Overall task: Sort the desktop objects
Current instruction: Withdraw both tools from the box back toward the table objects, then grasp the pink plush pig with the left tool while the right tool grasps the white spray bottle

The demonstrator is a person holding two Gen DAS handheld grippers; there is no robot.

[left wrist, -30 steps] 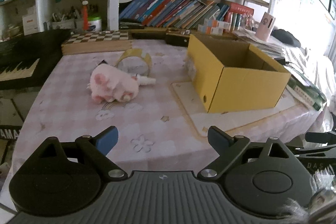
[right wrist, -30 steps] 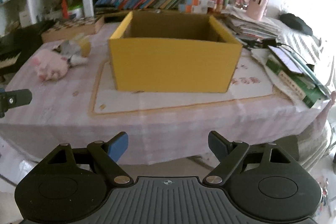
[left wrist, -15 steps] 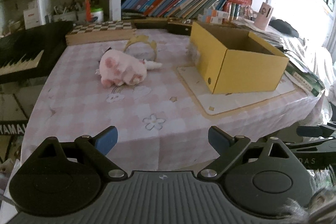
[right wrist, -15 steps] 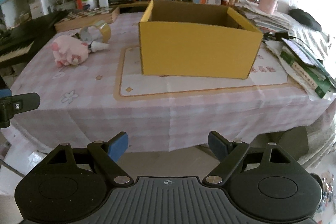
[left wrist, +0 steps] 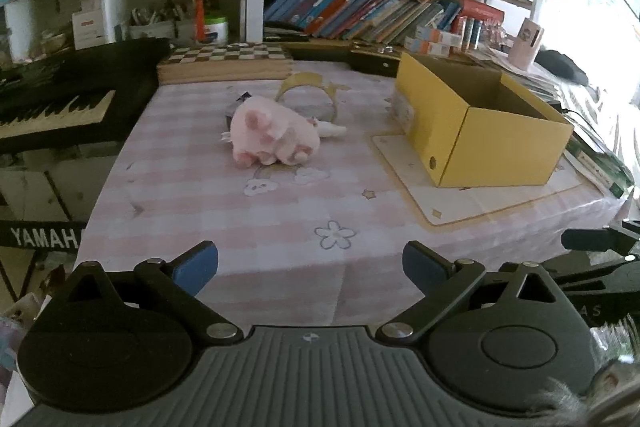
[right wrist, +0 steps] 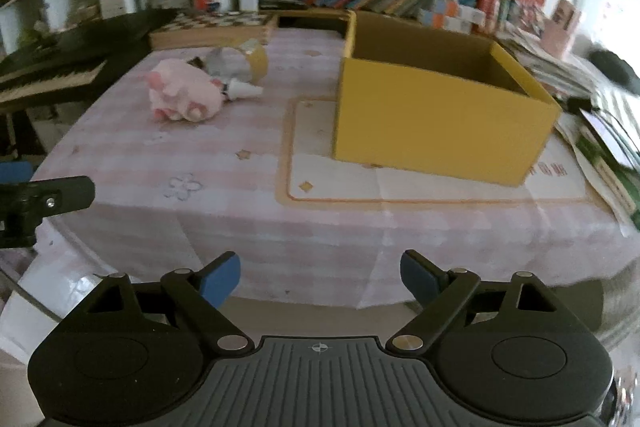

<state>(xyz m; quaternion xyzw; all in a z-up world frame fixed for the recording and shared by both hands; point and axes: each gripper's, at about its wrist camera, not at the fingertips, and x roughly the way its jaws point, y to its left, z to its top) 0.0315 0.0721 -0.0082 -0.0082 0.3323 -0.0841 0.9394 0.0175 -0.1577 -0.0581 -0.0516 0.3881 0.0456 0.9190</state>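
— So, what do you have nearest to you?

— Your left gripper hangs over the near edge of the table, its blue-padded jaws wide apart and just opened further, with nothing between them. Your right gripper sits off the table's front edge, jaws apart too, just widened, nothing between them either. Each gripper shows at the side of the other's view.

— And past the fingers?

— You see the pink checked tablecloth with a flower print, and to the right a cream mat with an orange border.

— Where are the things to sort?

— Your pink plush toy lies on its side in the middle of the cloth, well apart from both grippers. Touching its far side is a small white tube, and just behind that stands a roll of yellow tape on edge. A small dark item peeks out behind the toy; you cannot tell what it is.

— And the box?

— Your open yellow cardboard box stands on the mat, right of the toy. Farther back lie a chessboard, a black keyboard at left, and shelves of books.
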